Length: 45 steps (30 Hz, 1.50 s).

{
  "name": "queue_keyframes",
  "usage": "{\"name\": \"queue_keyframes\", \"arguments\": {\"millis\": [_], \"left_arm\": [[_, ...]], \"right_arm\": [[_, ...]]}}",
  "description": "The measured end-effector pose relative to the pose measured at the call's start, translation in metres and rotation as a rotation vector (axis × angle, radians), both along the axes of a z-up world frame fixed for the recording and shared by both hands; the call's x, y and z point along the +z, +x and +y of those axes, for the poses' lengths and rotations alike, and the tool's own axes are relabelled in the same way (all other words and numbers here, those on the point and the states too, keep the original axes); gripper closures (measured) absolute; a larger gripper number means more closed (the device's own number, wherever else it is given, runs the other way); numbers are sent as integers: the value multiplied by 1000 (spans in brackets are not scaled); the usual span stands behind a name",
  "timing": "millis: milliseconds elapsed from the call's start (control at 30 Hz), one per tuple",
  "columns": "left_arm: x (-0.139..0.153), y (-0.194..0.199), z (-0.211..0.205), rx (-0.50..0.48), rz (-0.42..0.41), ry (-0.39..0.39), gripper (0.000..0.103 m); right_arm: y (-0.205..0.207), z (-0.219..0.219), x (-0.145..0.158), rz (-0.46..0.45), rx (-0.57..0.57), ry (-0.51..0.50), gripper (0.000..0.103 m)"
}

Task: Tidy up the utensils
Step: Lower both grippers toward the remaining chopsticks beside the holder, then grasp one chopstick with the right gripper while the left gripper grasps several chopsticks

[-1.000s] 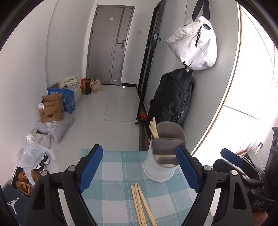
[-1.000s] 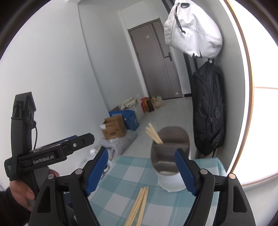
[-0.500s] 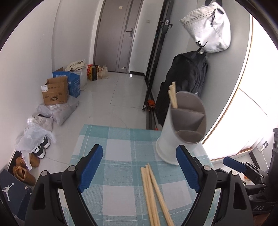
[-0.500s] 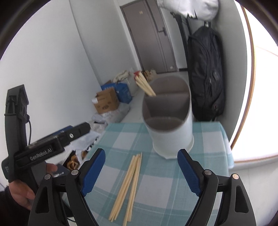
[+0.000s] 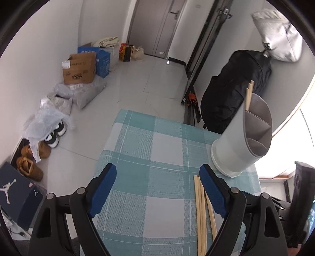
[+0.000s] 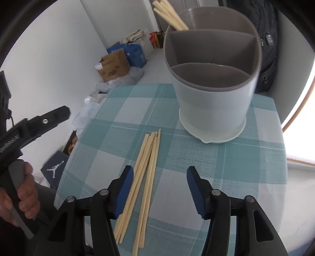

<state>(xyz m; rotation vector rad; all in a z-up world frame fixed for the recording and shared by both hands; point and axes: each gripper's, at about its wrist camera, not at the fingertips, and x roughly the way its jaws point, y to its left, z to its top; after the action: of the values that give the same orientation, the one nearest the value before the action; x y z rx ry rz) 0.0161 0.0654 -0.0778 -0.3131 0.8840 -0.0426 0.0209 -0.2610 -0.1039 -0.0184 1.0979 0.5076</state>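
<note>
Several wooden chopsticks lie loose on the teal checked tablecloth, in front of a white utensil holder with grey compartments. A few chopsticks stand in its far compartment. My right gripper is open and empty, low over the near ends of the loose chopsticks. My left gripper is open and empty over the cloth; the loose chopsticks lie by its right finger and the holder stands at the right.
The small table drops off to the floor on the left and far sides. Boxes, bags and shoes line the left wall. A black backpack leans behind the holder. The left gripper's body shows at the left of the right wrist view.
Both grippers have tilted down and come lower toward the table. The holder and loose chopsticks now look nearer in the right wrist view; the left gripper has shifted left of them.
</note>
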Motion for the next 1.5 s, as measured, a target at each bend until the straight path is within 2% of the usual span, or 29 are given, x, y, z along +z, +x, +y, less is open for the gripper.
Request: {"name": "queue_keyframes", "arguments": {"millis": [67, 100, 133, 300, 467, 500, 567, 667, 867, 1000, 1267, 1500], "left_arm": [[-3, 0, 7, 18, 12, -14, 20], [-5, 1, 9, 27, 17, -22, 20], [-6, 1, 12, 33, 22, -29, 20], [-7, 1, 22, 47, 42, -82, 20], [-8, 3, 29, 51, 55, -105, 20], [-8, 4, 30, 51, 57, -111, 20], [-9, 4, 31, 52, 65, -112, 20], [-11, 3, 35, 54, 72, -130, 20], [-11, 2, 36, 54, 82, -141, 20], [-11, 3, 33, 38, 93, -147, 20], [-13, 2, 19, 13, 106, -109, 20], [-20, 5, 8, -9, 142, -77, 20]], "right_arm": [[9, 12, -10, 44, 25, -43, 62], [13, 18, -16, 62, 40, -76, 78], [15, 23, -20, 73, 48, -105, 81], [21, 39, -30, 93, 75, -161, 80], [23, 52, -28, 62, 97, -236, 80], [24, 53, -27, 66, 93, -241, 83], [25, 54, -26, 69, 83, -251, 98], [23, 44, -23, 73, 45, -231, 99], [19, 5, -21, 120, -101, -156, 100], [9, -15, -13, 119, -140, -112, 100], [5, -29, -13, 115, -163, -150, 100], [20, -21, -19, 147, -114, -182, 95]]}}
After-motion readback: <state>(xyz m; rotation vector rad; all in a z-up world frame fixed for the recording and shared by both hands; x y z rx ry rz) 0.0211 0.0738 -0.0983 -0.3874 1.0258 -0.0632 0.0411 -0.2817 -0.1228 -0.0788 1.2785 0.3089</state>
